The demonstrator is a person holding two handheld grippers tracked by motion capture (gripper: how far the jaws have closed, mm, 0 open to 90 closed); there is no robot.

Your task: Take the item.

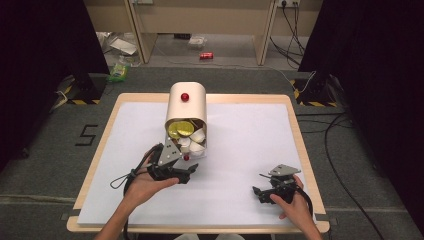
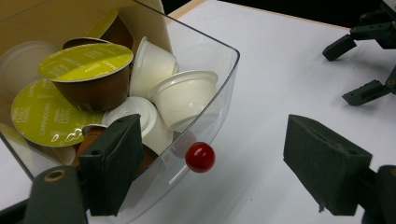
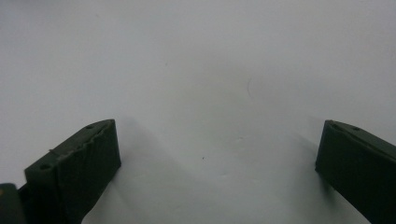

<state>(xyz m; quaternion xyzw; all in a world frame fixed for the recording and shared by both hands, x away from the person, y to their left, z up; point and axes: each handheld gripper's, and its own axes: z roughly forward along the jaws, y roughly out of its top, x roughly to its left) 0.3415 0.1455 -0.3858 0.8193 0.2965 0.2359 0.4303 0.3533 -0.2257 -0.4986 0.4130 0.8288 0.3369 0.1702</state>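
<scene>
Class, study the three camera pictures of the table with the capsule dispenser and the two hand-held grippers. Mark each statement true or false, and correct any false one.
1. The clear plastic drawer of the cream capsule dispenser holds coffee capsules. True.
2. The left gripper is shut on the small red knob. False: its jaws are open, with the knob between them.
3. The right gripper is open above the bare white tabletop. True.
4. All capsules are white. False: some are brown with yellow-green foil lids.
</scene>
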